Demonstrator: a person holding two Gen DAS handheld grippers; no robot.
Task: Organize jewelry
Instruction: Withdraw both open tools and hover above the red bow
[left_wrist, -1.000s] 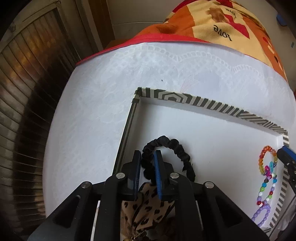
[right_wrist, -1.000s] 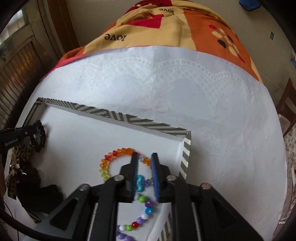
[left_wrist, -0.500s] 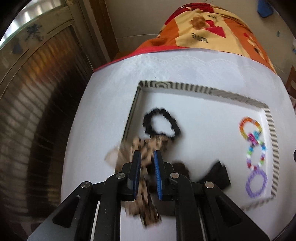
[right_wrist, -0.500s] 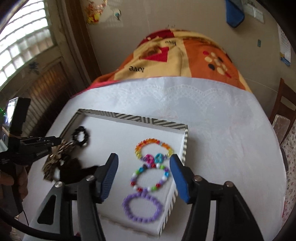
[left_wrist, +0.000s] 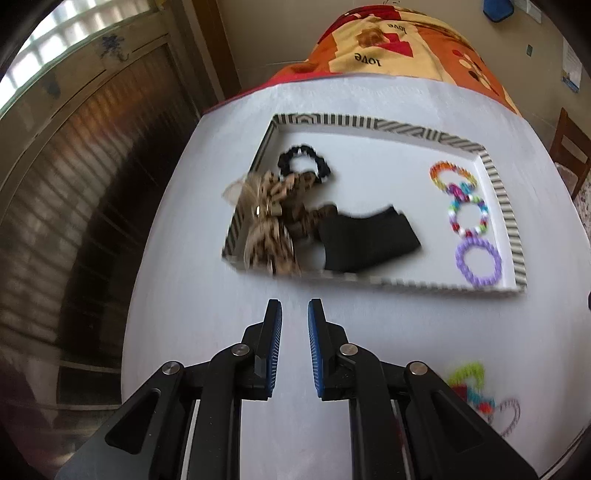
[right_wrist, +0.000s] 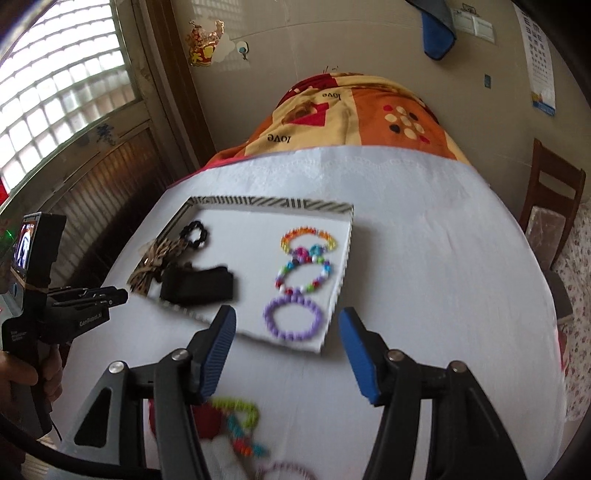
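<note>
A white tray with a striped rim (left_wrist: 373, 122) (right_wrist: 273, 203) lies on the white table. In it sit a black scrunchie (left_wrist: 303, 164) (right_wrist: 194, 234), a leopard-print bow (left_wrist: 271, 218) (right_wrist: 157, 266), a black band (left_wrist: 365, 238) (right_wrist: 199, 286), a rainbow bead bracelet (left_wrist: 451, 175) (right_wrist: 308, 238), a multicolour bead bracelet (left_wrist: 467, 218) (right_wrist: 304, 277) and a purple bracelet (left_wrist: 478, 264) (right_wrist: 293, 319). My left gripper (left_wrist: 294, 310) (right_wrist: 110, 295) is nearly closed and empty, in front of the tray. My right gripper (right_wrist: 286, 325) is open and empty, above the tray's near edge.
Loose colourful bracelets (left_wrist: 476, 391) (right_wrist: 236, 424) lie on the table near me. An orange patterned blanket (right_wrist: 354, 118) covers the far end. A wooden chair (right_wrist: 554, 206) stands at the right; a shuttered window wall (left_wrist: 74, 184) is on the left.
Both grippers have pulled back from the tray. The left let go of the black scrunchie, the right opened wide away from the bead bracelets.
</note>
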